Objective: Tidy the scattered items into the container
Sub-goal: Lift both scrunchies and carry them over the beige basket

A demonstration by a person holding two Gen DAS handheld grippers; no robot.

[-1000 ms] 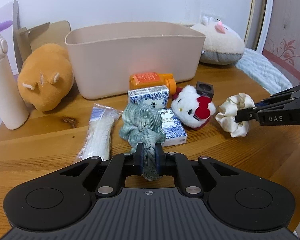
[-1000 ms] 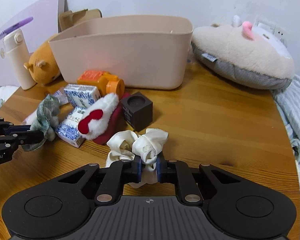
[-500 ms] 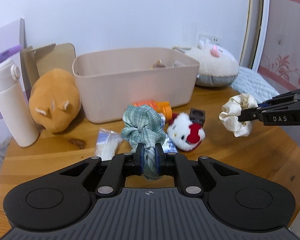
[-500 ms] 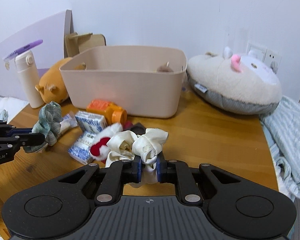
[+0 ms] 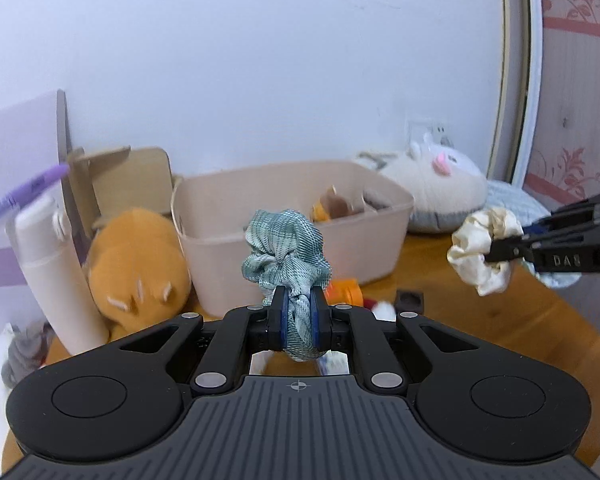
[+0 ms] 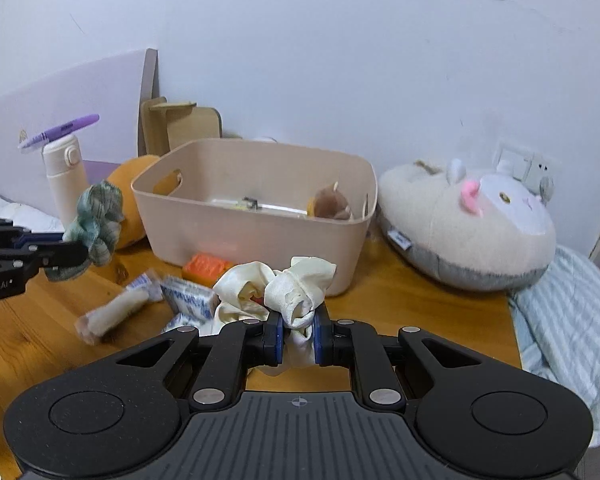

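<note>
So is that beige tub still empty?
No. The tub already holds a few things: a brownish item by its right wall and something small on its floor.

White wall [image 6: 340, 60], wooden table [image 6: 420, 320]

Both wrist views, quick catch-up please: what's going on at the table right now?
A person is tidying with a gripper in each hand. The left gripper has its jaws shut on a green scrunchie, and the right gripper is shut on a cream scrunchie. Both are held above the wooden table, in front of the beige bin, not yet over it. A few things already lie in the bin; an orange bottle and some packets remain on the table.
</note>
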